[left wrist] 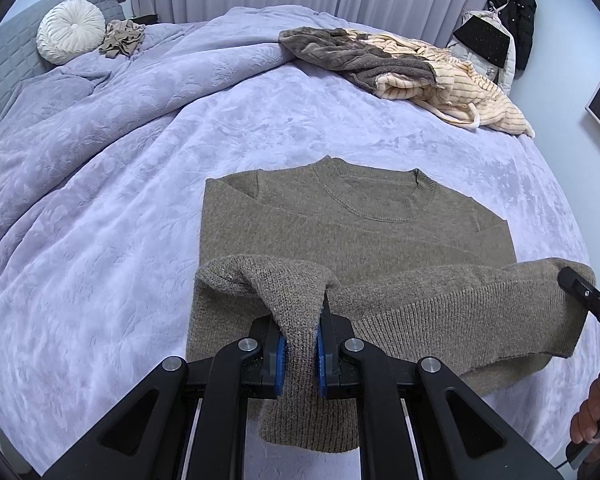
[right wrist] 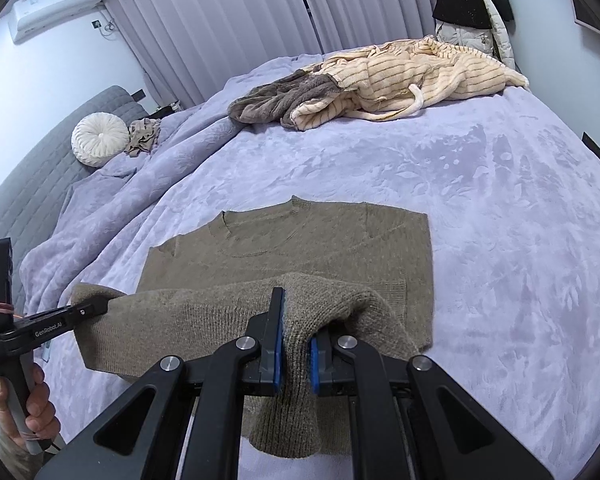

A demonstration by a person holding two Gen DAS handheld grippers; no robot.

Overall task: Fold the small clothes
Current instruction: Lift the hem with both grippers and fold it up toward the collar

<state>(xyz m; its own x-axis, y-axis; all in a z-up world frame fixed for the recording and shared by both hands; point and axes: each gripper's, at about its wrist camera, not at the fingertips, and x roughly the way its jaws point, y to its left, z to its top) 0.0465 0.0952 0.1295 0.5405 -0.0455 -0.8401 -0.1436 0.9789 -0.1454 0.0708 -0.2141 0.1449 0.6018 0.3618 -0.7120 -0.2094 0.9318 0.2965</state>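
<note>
An olive-brown knit sweater [left wrist: 352, 232] lies flat on the lilac bed cover [left wrist: 100, 240], neck away from me, sleeves folded in. My left gripper [left wrist: 300, 336] is shut on the sweater's lower hem at its left corner and holds it lifted above the body. My right gripper [right wrist: 296, 344] is shut on the hem at the right corner of the sweater [right wrist: 300, 248], also lifted. The hem hangs between the two as a raised band. The right gripper shows in the left wrist view [left wrist: 580, 288]; the left shows in the right wrist view [right wrist: 88, 308].
A pile of grey and cream striped clothes [left wrist: 400, 68] lies at the far right of the bed. A round white cushion [left wrist: 71, 31] and a small beige garment [left wrist: 122, 38] sit by the grey headboard. Curtains hang behind; coats [left wrist: 512, 12] hang at the right.
</note>
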